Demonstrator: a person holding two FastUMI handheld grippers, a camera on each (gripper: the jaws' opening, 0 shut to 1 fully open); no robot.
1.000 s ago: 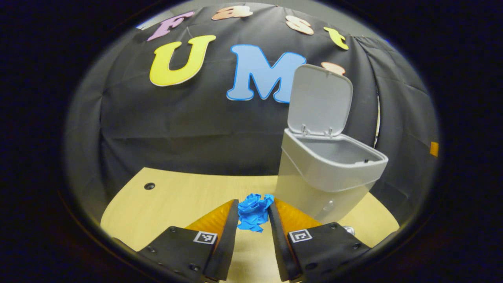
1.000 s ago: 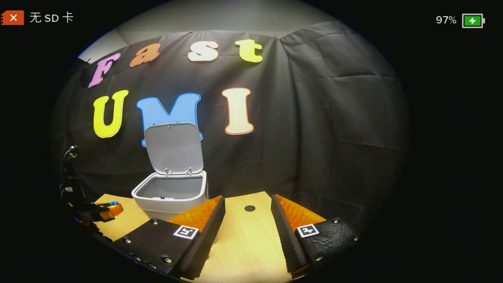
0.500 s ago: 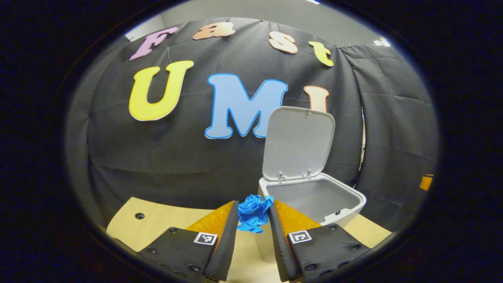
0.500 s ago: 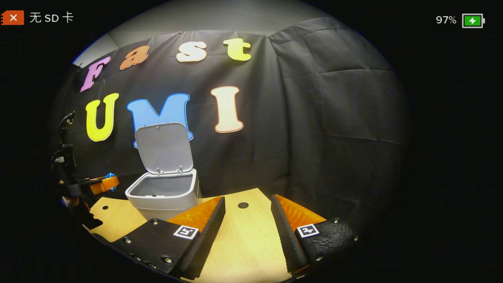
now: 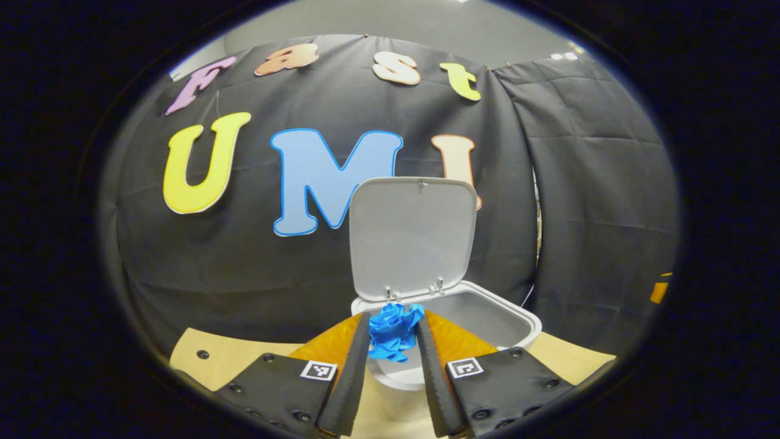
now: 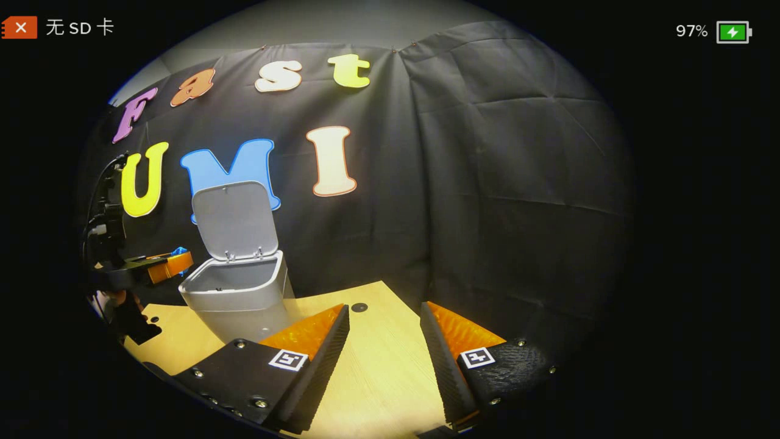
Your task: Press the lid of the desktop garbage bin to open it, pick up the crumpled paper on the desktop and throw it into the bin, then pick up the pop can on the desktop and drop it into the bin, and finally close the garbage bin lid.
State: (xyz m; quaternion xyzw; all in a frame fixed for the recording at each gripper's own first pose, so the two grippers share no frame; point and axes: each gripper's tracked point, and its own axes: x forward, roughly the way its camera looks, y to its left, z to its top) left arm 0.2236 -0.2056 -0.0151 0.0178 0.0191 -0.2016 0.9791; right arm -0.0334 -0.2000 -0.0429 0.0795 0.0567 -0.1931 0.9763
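- The left claw [image 5: 393,332] is clamped on the crumpled paper [image 5: 393,334], a blue wad pinched between both fingers and held up off the desk [image 5: 225,360].
- In the left gripper view the paper sits at the near rim of the garbage bin [image 5: 518,317], in front of the open mouth; whether it is already over the opening cannot be told from this angle.
- The bin's lid [image 5: 411,235] stands upright on its hinges at the back edge, so the mouth is open from above and from the front.
- In the right gripper view the left claw [image 6: 173,261] sits just left of the bin [image 6: 234,299], level with its rim, with a bit of blue paper [image 6: 178,250] showing at its tip.
- The right claw [image 6: 384,332] is spread wide with nothing between its fingers, above bare desk [image 6: 378,366] to the right of the bin and well apart from it.
- The desk's far edge meets the black wall close behind the bin; a small dark hole [image 6: 359,307] lies near that edge.
- The bin's inside floor is hidden by its walls, and the hand behind the left claw is too dark to make out.
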